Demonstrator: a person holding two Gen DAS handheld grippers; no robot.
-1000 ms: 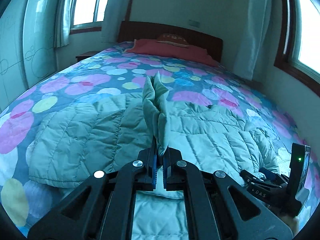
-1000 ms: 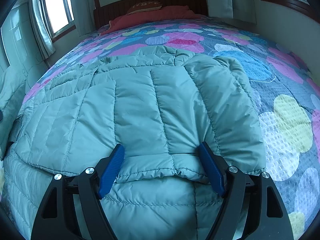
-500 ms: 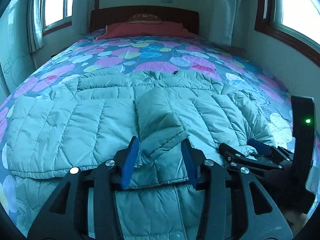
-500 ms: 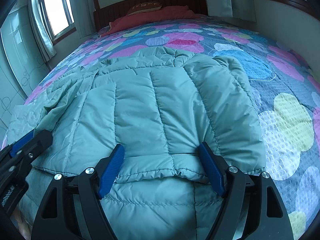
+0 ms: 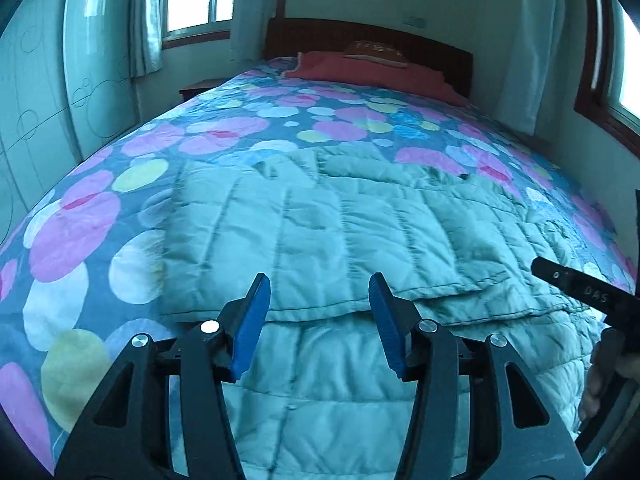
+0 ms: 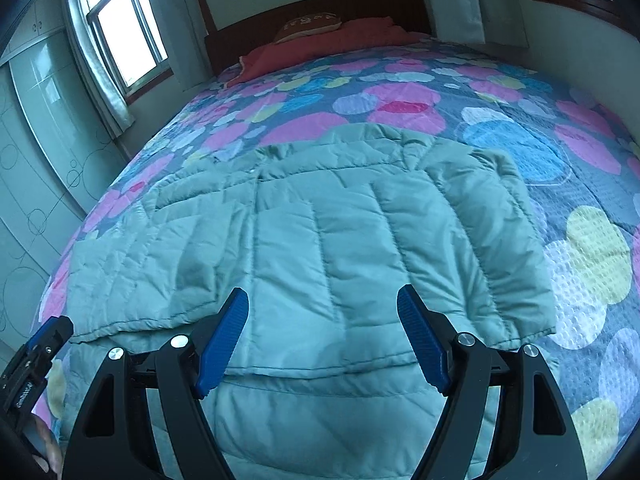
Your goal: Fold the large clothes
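Blue ribbed pads are lining both pairs of black tongs, and both are standing spread wide with nothing between them. Left tongs (image 5: 320,312) are hovering low over the near hem of the quilted, pale green puffer jacket (image 5: 340,232); right tongs (image 6: 323,330) are hanging likewise above its folded-over panel (image 6: 352,248). Stitched channels are puffing the jacket's smooth fabric, which is lying flat across the bed (image 6: 580,264), on a quilted spread of pink, blue and yellow circles. Beyond, a red pillow (image 6: 332,44) is resting against the dark wooden headboard (image 5: 432,50).
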